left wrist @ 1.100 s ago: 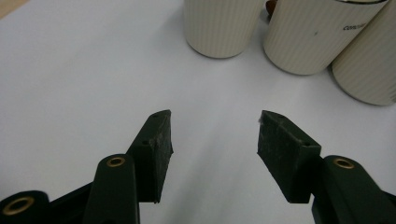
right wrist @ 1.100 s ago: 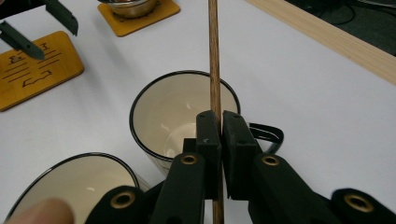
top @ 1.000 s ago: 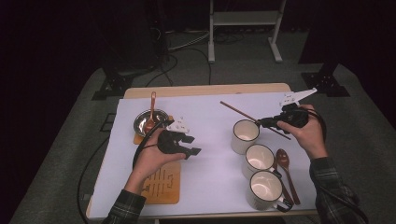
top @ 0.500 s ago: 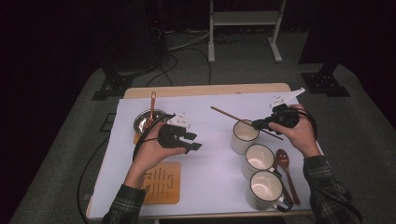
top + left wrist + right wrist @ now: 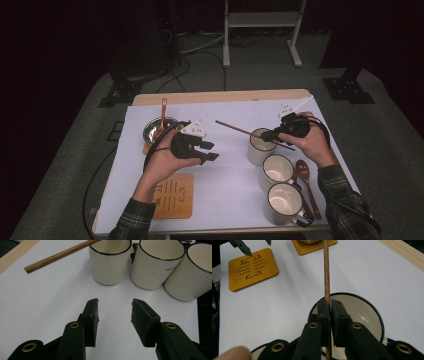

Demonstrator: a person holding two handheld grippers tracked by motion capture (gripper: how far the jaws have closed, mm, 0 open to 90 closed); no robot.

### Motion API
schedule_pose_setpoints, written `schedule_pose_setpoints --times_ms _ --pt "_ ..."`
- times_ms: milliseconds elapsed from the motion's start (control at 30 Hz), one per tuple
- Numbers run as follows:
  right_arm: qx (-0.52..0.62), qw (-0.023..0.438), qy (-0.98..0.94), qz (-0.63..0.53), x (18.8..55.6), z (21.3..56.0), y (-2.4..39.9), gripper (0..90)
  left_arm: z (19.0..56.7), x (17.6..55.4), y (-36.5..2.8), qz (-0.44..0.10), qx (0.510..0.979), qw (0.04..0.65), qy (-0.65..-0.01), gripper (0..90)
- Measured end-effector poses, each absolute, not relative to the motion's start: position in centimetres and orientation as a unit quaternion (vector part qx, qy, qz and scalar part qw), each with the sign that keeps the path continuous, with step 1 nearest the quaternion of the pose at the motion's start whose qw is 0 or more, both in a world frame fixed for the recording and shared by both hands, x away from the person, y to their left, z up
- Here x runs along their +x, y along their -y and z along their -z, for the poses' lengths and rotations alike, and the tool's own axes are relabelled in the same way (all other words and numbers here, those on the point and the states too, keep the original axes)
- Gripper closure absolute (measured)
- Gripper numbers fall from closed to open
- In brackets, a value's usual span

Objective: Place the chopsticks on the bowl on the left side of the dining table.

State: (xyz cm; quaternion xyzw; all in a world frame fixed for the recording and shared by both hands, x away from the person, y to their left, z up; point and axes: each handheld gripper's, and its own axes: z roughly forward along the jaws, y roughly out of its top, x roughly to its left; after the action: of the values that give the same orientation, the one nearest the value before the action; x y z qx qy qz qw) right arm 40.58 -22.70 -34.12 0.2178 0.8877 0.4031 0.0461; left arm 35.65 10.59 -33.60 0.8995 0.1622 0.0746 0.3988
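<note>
High view showed the right claw [image 5: 267, 136] pinching a wooden stick [image 5: 235, 128] over a mug [image 5: 259, 147]; the left claw [image 5: 210, 151], holding nothing, had just been closing

So the right gripper [image 5: 272, 134] has slid left with the stick [image 5: 235, 128] pinched in it, and it's now hanging right over the far mug [image 5: 258, 148] instead of off to its right. The left gripper [image 5: 114, 312] has been closing its jaws a bit, with nothing between them.
</note>
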Motion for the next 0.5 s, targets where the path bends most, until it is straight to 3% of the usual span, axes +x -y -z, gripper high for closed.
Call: schedule_pose_setpoints --times_ms 500 --pt "0.178 0.021 -0.903 -0.39 40.8 34.6 20.5 85.2 32.9 36.4 -10.1 -0.076 0.901 0.401 -0.147 58.6"
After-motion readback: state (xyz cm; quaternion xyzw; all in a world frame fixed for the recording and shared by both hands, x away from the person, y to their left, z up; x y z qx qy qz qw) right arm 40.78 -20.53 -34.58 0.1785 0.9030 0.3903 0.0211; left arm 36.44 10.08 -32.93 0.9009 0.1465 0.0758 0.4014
